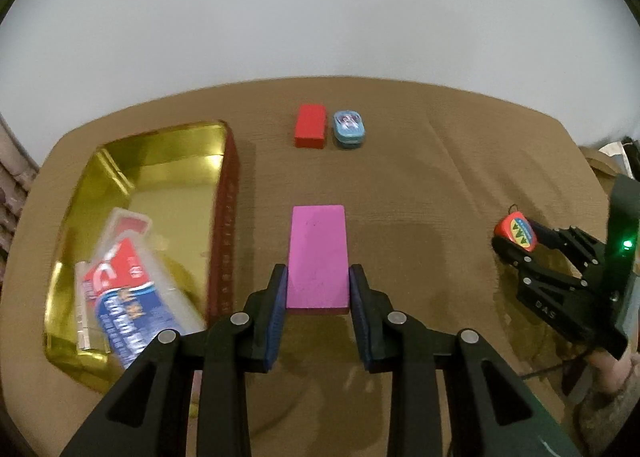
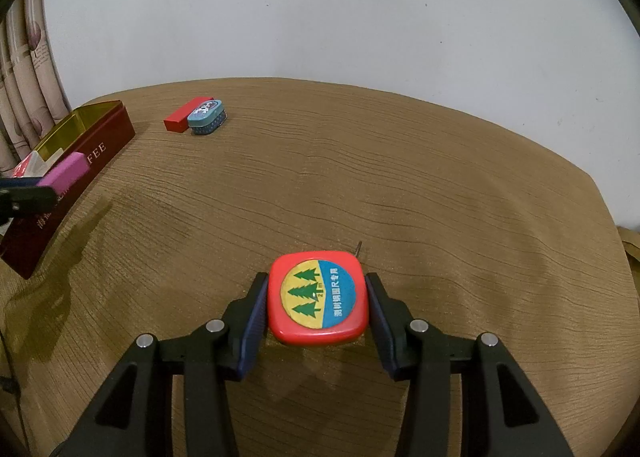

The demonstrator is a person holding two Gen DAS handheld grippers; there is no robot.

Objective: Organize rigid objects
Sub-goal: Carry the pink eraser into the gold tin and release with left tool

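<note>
With my left gripper (image 1: 318, 289) clamped on the pink block (image 1: 318, 257), I judged it best kept level until above the gold tin (image 1: 224, 185), lowering gently

In the left wrist view, the tabletop (image 1: 420, 177) lies bare through the centre and right of the frame, a broad lane running toward the far edge. At upper centre a red block (image 1: 309, 131) and a small blue tin (image 1: 349, 129) sit just beside each other and narrow that lane. The gold-lined box (image 1: 224, 225) walls off the left side; its floor is free in the upper half, while a clear packet (image 1: 128, 281) fills the lower half. At right edge the right hand-held gripper (image 1: 516, 247), closed round a red tape measure (image 1: 516, 235), blocks passage. In the right wrist view, the cloth ahead and rightward stands open.
</note>
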